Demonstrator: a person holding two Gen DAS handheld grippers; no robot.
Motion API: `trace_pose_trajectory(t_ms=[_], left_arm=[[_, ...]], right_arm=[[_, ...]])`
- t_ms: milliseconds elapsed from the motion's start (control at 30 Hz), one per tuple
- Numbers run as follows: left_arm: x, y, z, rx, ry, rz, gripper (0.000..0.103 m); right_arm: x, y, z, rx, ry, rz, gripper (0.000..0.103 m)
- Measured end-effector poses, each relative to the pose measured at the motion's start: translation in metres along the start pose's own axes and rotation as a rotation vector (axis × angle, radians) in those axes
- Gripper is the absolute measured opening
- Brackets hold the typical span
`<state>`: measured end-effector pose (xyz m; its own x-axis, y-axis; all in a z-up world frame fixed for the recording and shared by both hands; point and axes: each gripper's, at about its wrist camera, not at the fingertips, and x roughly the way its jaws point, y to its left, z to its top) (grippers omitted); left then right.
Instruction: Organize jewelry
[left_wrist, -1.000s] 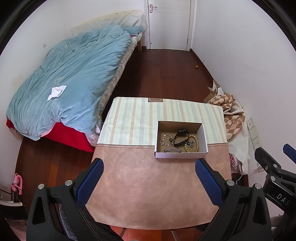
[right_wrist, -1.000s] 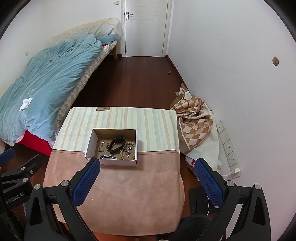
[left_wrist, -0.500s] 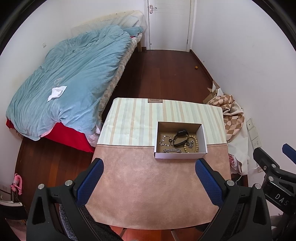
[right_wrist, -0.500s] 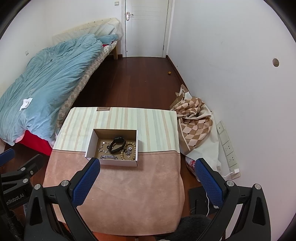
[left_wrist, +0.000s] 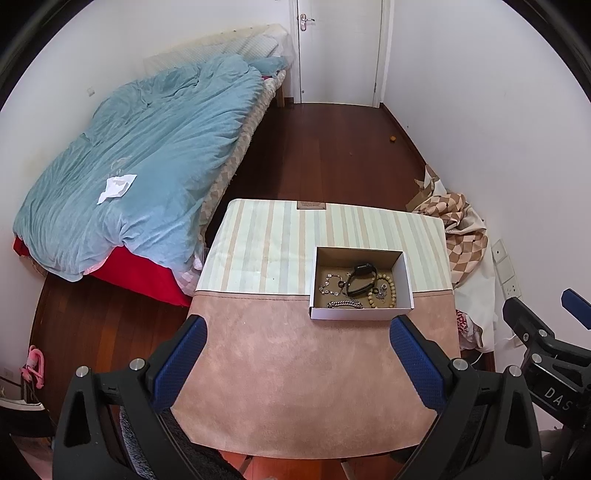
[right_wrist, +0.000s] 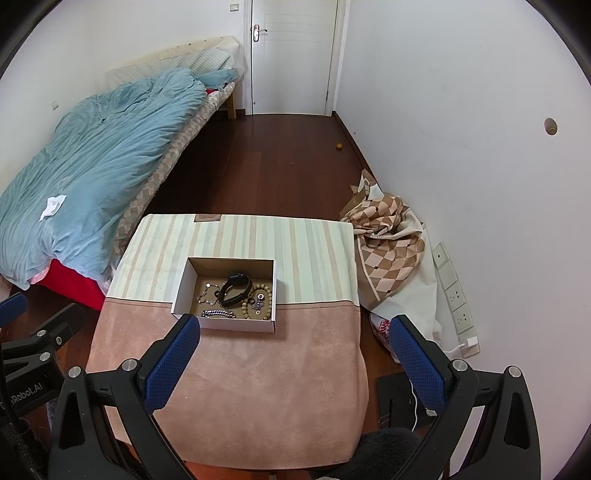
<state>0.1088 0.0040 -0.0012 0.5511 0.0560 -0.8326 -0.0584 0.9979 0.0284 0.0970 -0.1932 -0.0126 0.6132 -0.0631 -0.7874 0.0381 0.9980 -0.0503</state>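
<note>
A white cardboard box (left_wrist: 360, 314) (right_wrist: 224, 323) with a brown floor sits on the small cloth-covered table (left_wrist: 295, 387) (right_wrist: 258, 387). Inside lie a black wristband (left_wrist: 361, 280) (right_wrist: 234, 288), a wooden bead bracelet (left_wrist: 384, 291) (right_wrist: 260, 301), a silver chain bracelet (left_wrist: 345, 304) (right_wrist: 218, 314) and a thin linked chain (left_wrist: 331, 285) (right_wrist: 207, 293). My left gripper (left_wrist: 297, 363) hovers high above the table's near half, open and empty. Open and empty too, my right gripper (right_wrist: 295, 363) is held above the table's near right side.
A bed with a blue duvet (left_wrist: 140, 166) (right_wrist: 92, 155) fills the left. A checked cloth heap (left_wrist: 458, 229) (right_wrist: 388, 251) lies by the right wall, near wall sockets (right_wrist: 456, 295). A white door (left_wrist: 340, 48) (right_wrist: 293, 55) stands at the far end, past dark wood floor.
Both views have barely shifted; the box and jewelry lie as before and both grippers stay open.
</note>
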Motion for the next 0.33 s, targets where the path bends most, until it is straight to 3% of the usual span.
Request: trace_pose_trajectory(t_ms=[333], left_arm=[[-0.0058, 0.0002, -0.0002, -0.011, -0.021, -0.015, 0.101]], right_arm=[[-0.0009, 0.0019, -0.0003, -0.003, -0.002, -0.002, 0.103]])
